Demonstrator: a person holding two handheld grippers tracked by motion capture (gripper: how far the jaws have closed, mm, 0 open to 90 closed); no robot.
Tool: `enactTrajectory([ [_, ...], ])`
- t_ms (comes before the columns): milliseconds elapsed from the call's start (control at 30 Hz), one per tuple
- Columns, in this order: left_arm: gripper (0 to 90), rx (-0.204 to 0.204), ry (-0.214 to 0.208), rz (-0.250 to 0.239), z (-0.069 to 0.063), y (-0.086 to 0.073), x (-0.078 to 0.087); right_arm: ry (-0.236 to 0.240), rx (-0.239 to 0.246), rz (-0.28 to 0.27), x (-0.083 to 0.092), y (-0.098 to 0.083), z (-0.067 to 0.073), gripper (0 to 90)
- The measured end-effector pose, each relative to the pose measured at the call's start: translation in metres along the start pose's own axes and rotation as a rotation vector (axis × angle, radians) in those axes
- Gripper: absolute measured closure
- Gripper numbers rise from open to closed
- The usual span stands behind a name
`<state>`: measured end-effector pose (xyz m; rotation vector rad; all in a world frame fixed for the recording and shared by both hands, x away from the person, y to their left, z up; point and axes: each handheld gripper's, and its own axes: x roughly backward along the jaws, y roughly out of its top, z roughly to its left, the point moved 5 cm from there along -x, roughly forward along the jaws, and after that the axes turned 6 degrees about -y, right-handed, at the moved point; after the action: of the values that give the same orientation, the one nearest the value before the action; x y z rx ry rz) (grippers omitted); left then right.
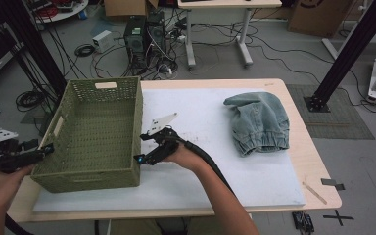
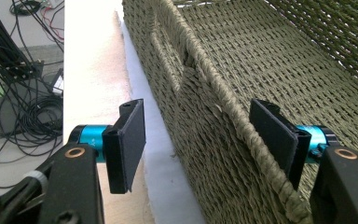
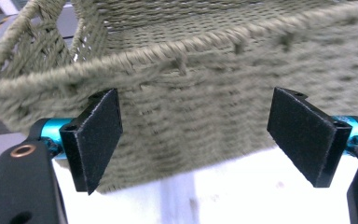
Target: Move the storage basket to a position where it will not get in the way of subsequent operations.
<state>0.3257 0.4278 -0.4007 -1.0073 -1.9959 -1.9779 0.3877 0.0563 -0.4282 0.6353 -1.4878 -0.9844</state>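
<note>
The person's left hand (image 1: 0,178) is coming in from the 7 o'clock corner of the high view, holding the left gripper (image 1: 46,149) level and pointing it at 3 o'clock. Its jaws are standing open, one on each side of the left wall of the green woven basket (image 1: 98,129). In the left gripper view one pad is sitting inside, close to the braided rim (image 2: 223,100), and the other is sitting outside, clear of the wall.

The right hand (image 1: 183,154) is reaching in from 6 o'clock, with the right gripper (image 1: 142,147) pointing at 9 o'clock, at the basket's right wall. Its jaws are wide open and holding nothing.

The basket is sitting on the white mat (image 1: 200,122), at the table's 9 o'clock side. It is a deep box shape with slot handles. A grey-blue cloth (image 1: 259,122) is lying well apart, toward 3 o'clock.
</note>
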Motion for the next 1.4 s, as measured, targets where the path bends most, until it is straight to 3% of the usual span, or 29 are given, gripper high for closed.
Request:
enactTrajectory([
  [100, 37.3, 0.002, -0.005, -0.008, -0.001, 0.001, 0.001, -0.027, -0.016, -0.013, 0.015, -0.007, -0.004, 18.1],
  [200, 35.4, 0.033, -0.019, -0.065, -0.002, 0.007, 0.007, -0.048, -0.043, -0.014, 0.029, -0.016, -0.008, 18.0],
  [267, 33.2, 0.037, -0.019, -0.076, -0.003, 0.011, 0.009, -0.066, -0.062, -0.025, 0.041, -0.021, -0.011, 18.0],
  [467, 28.9, 0.015, -0.051, -0.069, -0.012, 0.019, 0.002, -0.103, -0.073, -0.083, 0.071, -0.023, -0.010, 18.0],
  [667, 26.5, 0.010, -0.019, -0.006, -0.014, 0.021, -0.011, -0.141, -0.073, -0.093, 0.093, -0.028, -0.010, 18.0],
  [900, 38.1, 0.031, 0.023, 0.091, -0.009, 0.014, -0.022, -0.185, -0.077, -0.120, 0.122, -0.031, -0.012, 18.0],
  [967, 38.4, 0.051, 0.027, 0.095, -0.008, 0.013, -0.022, -0.199, -0.084, -0.125, 0.131, -0.033, -0.013, 18.0],
  [1233, 46.6, 0.041, 0.057, 0.127, -0.009, 0.014, -0.022, -0.231, -0.089, -0.143, 0.147, -0.036, -0.016, 18.1],
  [1400, 61.4, 0.032, 0.032, 0.145, -0.012, 0.014, -0.023, -0.247, -0.091, -0.148, 0.152, -0.040, -0.019, 18.1],
])
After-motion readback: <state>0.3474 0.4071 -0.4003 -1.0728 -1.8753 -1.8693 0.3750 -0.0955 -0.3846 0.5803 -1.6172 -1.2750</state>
